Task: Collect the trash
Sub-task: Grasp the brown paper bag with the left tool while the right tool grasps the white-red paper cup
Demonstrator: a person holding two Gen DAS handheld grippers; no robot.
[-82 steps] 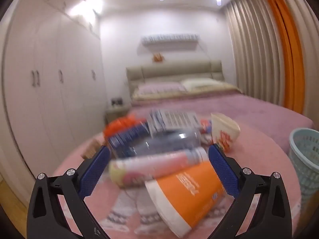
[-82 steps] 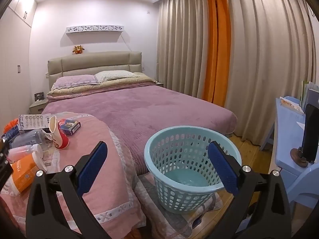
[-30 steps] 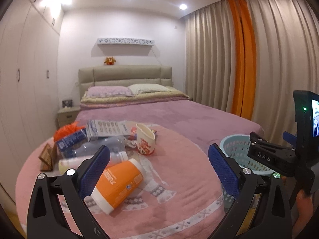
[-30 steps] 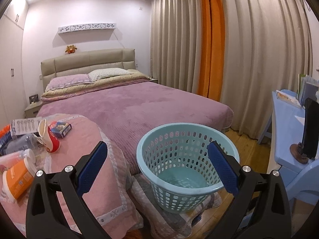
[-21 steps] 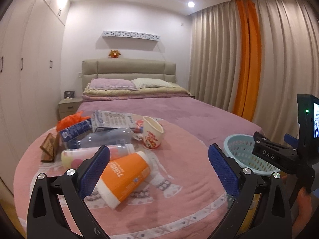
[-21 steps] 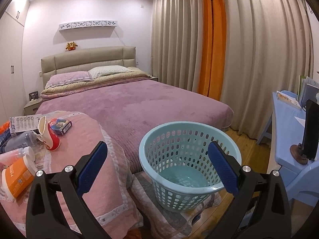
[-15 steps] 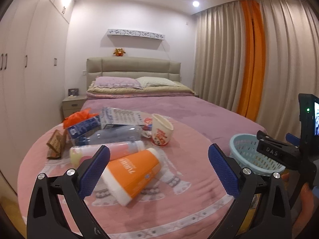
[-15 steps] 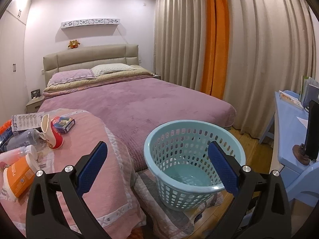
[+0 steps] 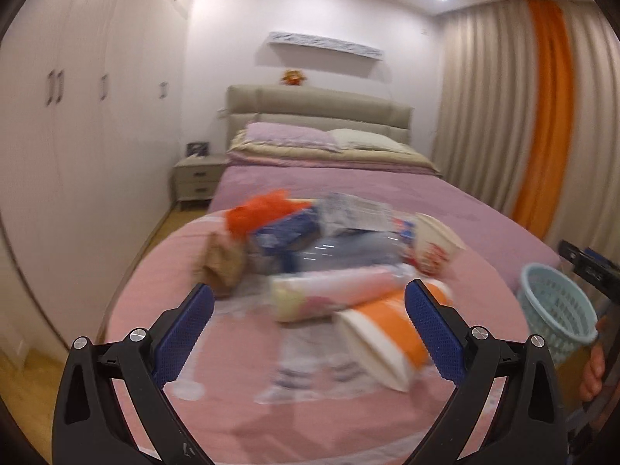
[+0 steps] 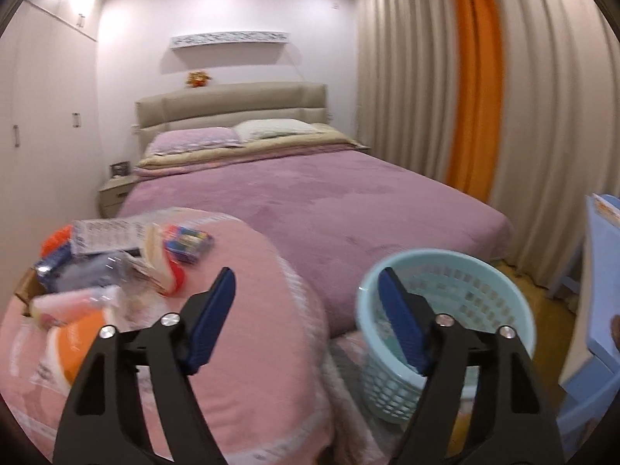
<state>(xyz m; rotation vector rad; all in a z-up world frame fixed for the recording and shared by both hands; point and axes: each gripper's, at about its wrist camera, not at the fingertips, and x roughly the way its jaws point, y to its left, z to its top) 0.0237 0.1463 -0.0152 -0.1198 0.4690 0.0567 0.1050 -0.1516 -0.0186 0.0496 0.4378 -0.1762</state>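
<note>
the left tongs (image 9: 308, 319) are spread wide and hold nothing, aimed over the round pink-covered worktop (image 9: 162, 267) at the heap of trash. nearest to them lies an orange-and-white container (image 9: 381, 327) on its side, partly behind the right-hand pad, and just beyond it, touching, a pale pink bottle (image 9: 333, 288), also lying flat. further back are a clear plastic bottle (image 9: 348, 250), a paper cup (image 9: 436, 246) on its side, a blue packet (image 9: 285, 230), something bright orange (image 9: 257, 211) and a brown paper piece (image 9: 223, 261); the picture is smeared, so what those last ones are is only a guess.

the right tongs (image 10: 306, 312) are also spread and empty, with the light blue basket (image 10: 488, 290) standing on the floor just beside the worktop, behind their right-hand pad. nothing is visible inside it.

the step in hand looks like the reach for a first piece. to do it well, settle the left tongs before closing. take one item only, most likely the orange-and-white container, and straddle its body across the narrow way rather than along its length. keep the pads off the pink bottle pressed against it, or both may roll. close near the middle so it does not swing, then lift straight up before carrying it right to the basket.
</note>
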